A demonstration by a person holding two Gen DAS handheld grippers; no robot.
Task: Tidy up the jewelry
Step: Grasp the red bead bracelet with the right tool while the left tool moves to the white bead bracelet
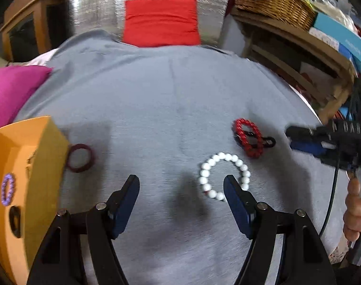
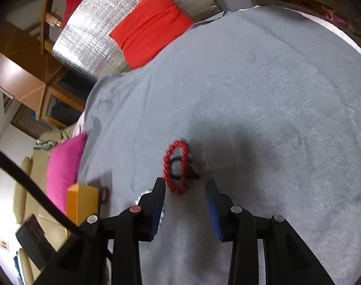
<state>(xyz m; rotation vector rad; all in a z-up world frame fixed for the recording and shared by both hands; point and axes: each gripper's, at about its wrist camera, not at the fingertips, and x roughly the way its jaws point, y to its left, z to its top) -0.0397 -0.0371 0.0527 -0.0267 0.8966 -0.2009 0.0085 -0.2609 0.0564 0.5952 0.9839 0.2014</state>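
Orange box (image 1: 26, 166) cut off by left edge in left wrist view. White bead bracelet (image 1: 224, 177) partly behind a finger; in right wrist view mostly hidden. Red bracelet (image 2: 177, 167) motion-blurred, dark piece under it unclear.

Wide bare stretch of grey cloth (image 1: 171, 99) across the middle and far part of the bench, free for passing. Blocked at near left by the orange box (image 1: 26, 166), with a dark ring (image 1: 80, 158) touching its side. Cluttered right of centre: white bead bracelet (image 1: 224, 177) near, red bead bracelet (image 1: 248, 137) just beyond. Hemmed at the far edge by a red cushion (image 1: 161, 21), far left by a pink cushion (image 1: 12, 90).
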